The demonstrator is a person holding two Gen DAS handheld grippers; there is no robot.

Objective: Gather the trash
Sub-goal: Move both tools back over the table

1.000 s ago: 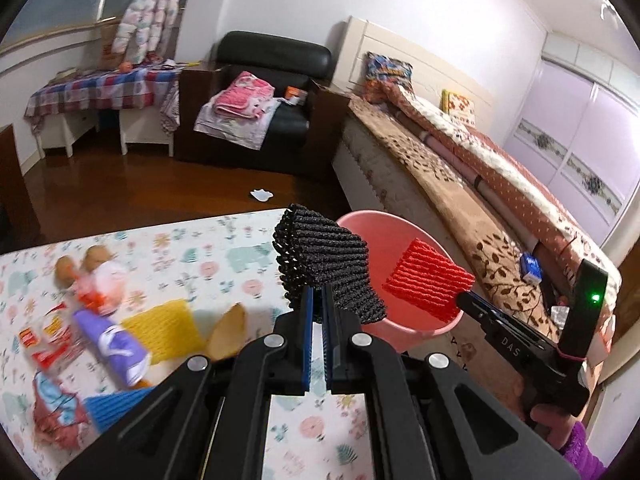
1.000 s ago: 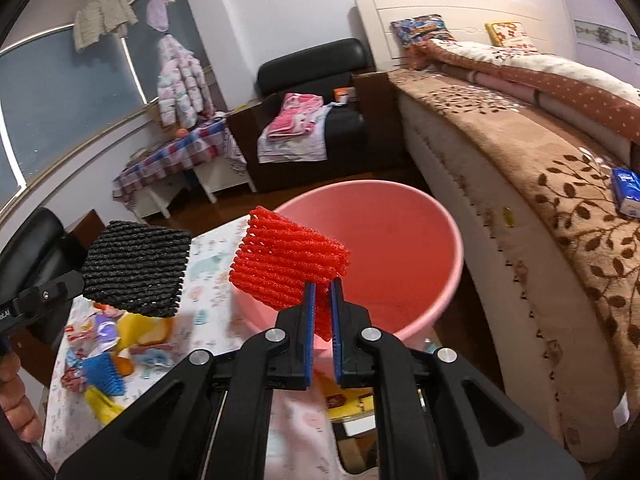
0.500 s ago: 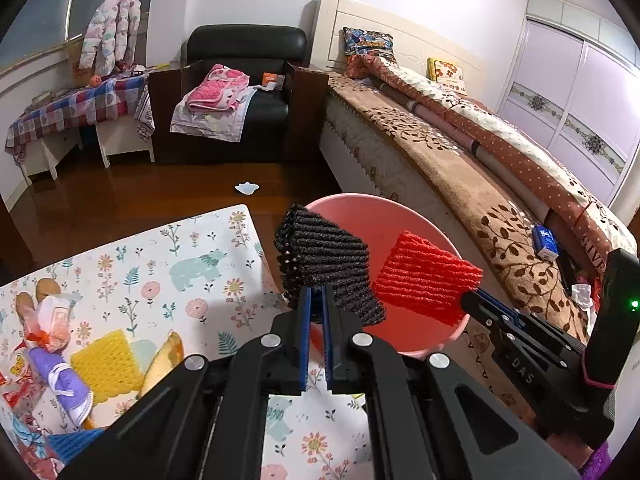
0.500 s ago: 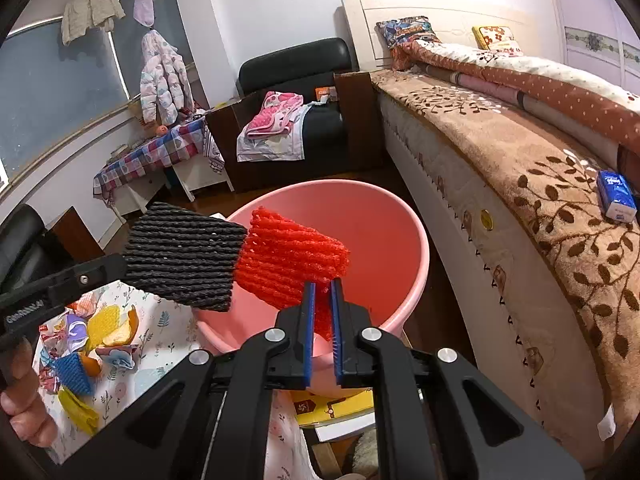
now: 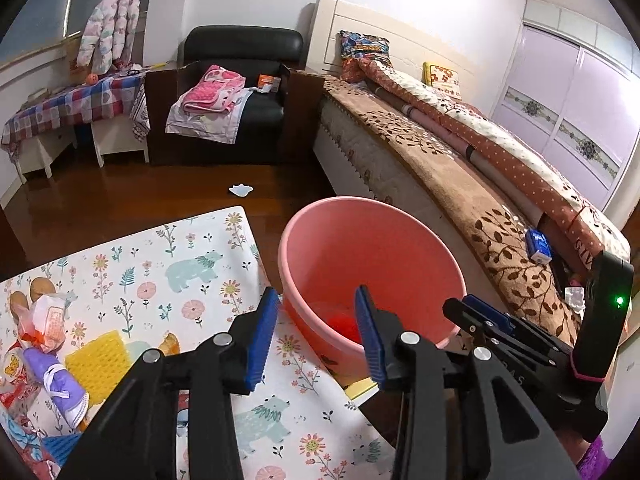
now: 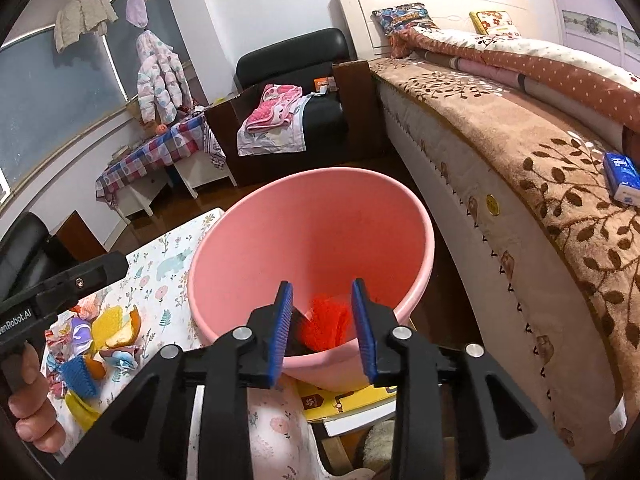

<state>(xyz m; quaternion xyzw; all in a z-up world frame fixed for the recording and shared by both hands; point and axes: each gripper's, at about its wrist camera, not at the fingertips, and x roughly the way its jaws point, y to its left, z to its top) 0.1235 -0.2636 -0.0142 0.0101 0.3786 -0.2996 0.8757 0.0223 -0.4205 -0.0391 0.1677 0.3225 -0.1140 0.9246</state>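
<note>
Both foam nets have dropped from the left tongs (image 5: 316,316) and right tongs (image 6: 322,320), which now gape wide and hold nothing over the pink bin (image 6: 240,216), where the red net (image 6: 326,322) lies beside the black net (image 6: 297,330), leftover wrappers (image 5: 44,336) on the tabletop (image 5: 168,256) at nine o'clock.

The pink bucket (image 6: 412,216) stands with its mouth unobstructed, only red foam netting (image 6: 326,322) and a black piece low inside. It stands tight between the surface's (image 5: 192,256) right edge and the bed (image 6: 520,184), leaving a narrow floor gap. Wrappers and foam nets (image 5: 60,344) crowd the surface's left edge; its middle lies bare.
</note>
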